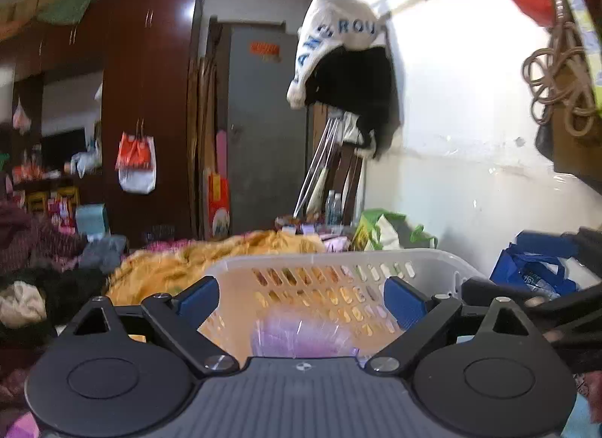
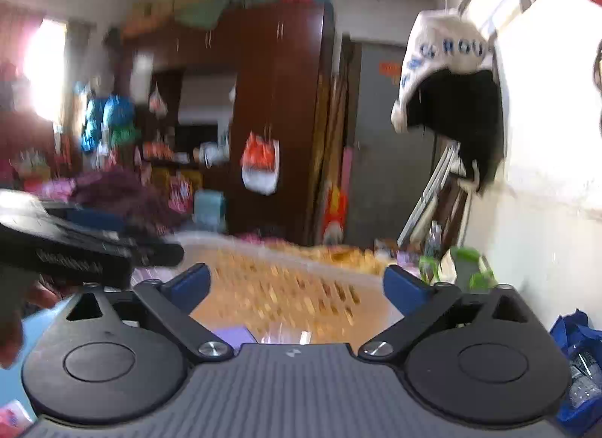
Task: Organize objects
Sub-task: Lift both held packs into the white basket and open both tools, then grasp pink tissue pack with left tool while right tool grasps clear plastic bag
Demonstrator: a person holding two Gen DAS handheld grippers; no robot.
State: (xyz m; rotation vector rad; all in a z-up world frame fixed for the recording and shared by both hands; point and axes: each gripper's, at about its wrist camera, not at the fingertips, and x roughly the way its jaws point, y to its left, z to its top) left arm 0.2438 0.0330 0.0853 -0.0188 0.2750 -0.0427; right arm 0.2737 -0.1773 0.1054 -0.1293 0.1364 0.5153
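A white slotted laundry basket (image 1: 338, 263) stands just ahead of my left gripper (image 1: 301, 300), which is open and empty over its near side. A pale purple packet (image 1: 301, 336) lies inside the basket. In the right wrist view the same basket (image 2: 286, 250) shows blurred, with purple items (image 2: 233, 334) on its floor. My right gripper (image 2: 297, 287) is open and empty above the basket. The left gripper's body (image 2: 75, 253) shows at the left of the right wrist view.
An orange-yellow cloth (image 1: 180, 268) is heaped behind the basket. Dark clothes (image 1: 45, 287) lie at the left. A blue bag (image 1: 534, 268) and a green bag (image 1: 383, 231) sit by the white wall. A brown wardrobe (image 1: 146, 107) and grey door (image 1: 263, 129) stand at the back.
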